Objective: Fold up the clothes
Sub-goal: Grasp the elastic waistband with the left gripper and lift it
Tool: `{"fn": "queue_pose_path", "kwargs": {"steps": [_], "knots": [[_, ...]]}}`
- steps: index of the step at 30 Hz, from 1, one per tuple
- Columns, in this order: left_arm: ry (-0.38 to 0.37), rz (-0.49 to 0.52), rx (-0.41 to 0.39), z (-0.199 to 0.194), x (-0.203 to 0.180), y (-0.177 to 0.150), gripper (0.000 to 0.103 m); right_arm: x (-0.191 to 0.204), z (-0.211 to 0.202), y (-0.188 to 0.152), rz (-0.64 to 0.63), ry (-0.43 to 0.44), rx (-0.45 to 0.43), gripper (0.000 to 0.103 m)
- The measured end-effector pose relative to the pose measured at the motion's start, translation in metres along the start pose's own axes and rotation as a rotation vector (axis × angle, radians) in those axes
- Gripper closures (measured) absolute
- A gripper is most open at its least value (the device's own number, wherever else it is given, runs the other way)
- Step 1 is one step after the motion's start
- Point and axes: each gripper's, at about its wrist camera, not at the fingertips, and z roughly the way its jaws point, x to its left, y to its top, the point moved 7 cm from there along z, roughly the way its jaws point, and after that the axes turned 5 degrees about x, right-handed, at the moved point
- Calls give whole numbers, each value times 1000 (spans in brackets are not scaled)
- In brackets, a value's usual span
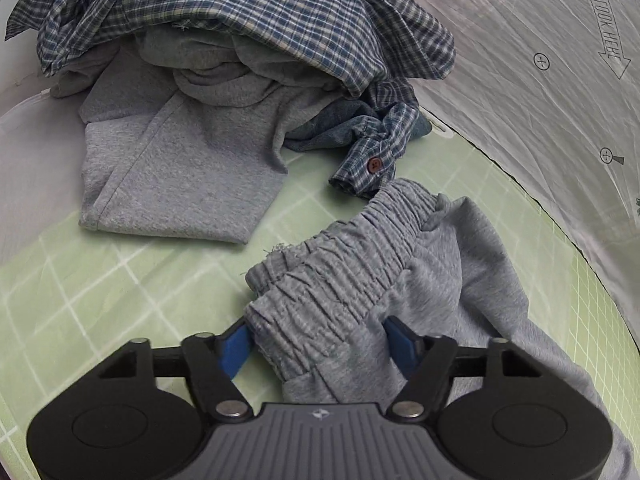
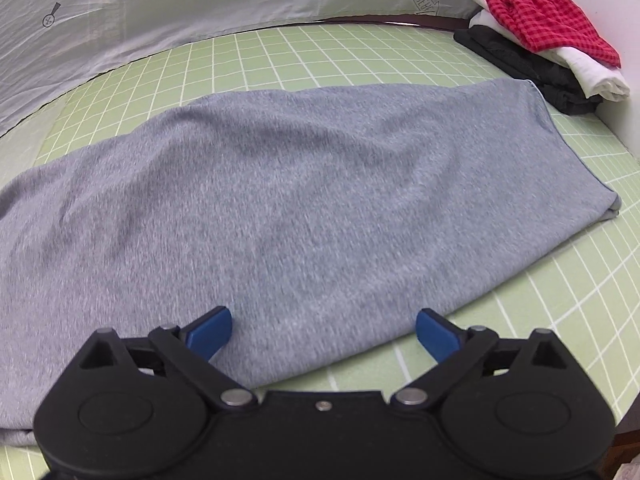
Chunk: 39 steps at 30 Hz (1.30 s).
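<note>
— Two grippers: what has each got?
— Left gripper [image 1: 318, 344] pinches the grey pants [image 1: 400, 272] by the waistband [image 1: 340, 256], on the green mat [image 1: 120, 280].
— Right?
— Right gripper [image 2: 324, 334] gapes wide, empty, over the spread pant leg [image 2: 300, 200].

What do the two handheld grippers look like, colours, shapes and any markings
Both match: the left gripper and right gripper have black linkage arms on silver pivot pins, round black housings either side, and blue fingertips. The left one's centre plate is ribbed grey with a small emblem. No cables, hands or sleeves show.
</note>
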Motion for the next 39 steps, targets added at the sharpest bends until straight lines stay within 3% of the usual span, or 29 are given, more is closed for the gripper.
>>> {"fn": "queue_pose_path", "kwargs": {"steps": [1, 2, 5, 9, 12, 15, 16, 18, 19, 21, 22, 23, 25, 28, 33, 39], "knots": [[-2, -6, -3, -1, 3, 1, 68, 0, -1, -1, 5, -16, 4, 1], [-21, -16, -10, -4, 8, 3, 78, 0, -1, -1, 10, -24, 8, 1], [-64, -65, -19, -16, 26, 6, 83, 1, -2, -1, 12, -48, 17, 0], [-103, -157, 39, -17, 54, -4, 80, 3, -4, 0, -10, -79, 21, 0], [-137, -171, 29, -18, 56, -7, 69, 3, -3, 2, -15, -82, 24, 0], [-128, -182, -5, -20, 52, -5, 39, 3, -2, 5, -13, -75, 30, 0], [-118, -193, -22, -20, 52, -3, 24, 4, -2, 6, -18, -74, 30, 0], [-97, -215, -50, -18, 53, 1, 22, 6, -1, 7, -27, -71, 31, 0], [-92, -219, -60, -17, 53, 2, 23, 6, -1, 8, -32, -69, 31, 0], [-105, -199, -60, -16, 50, 5, 37, 7, -1, 8, -34, -65, 29, 0], [-111, -189, -58, -16, 48, 6, 55, 6, 0, 8, -32, -62, 27, 0], [-112, -179, -59, -17, 46, 6, 67, 6, 0, 9, -31, -61, 25, 0], [-116, -150, -73, -23, 40, 8, 84, 4, 1, 10, -31, -64, 19, 0], [-161, -80, -109, -42, 22, 14, 86, -2, 1, 13, -17, -80, 5, 1], [-275, 113, -163, -74, -44, 16, 87, -13, 2, 16, 19, -90, -7, 1], [-470, 401, -122, -88, -158, -28, 87, -33, 4, 17, 72, -85, -9, 1]]}}
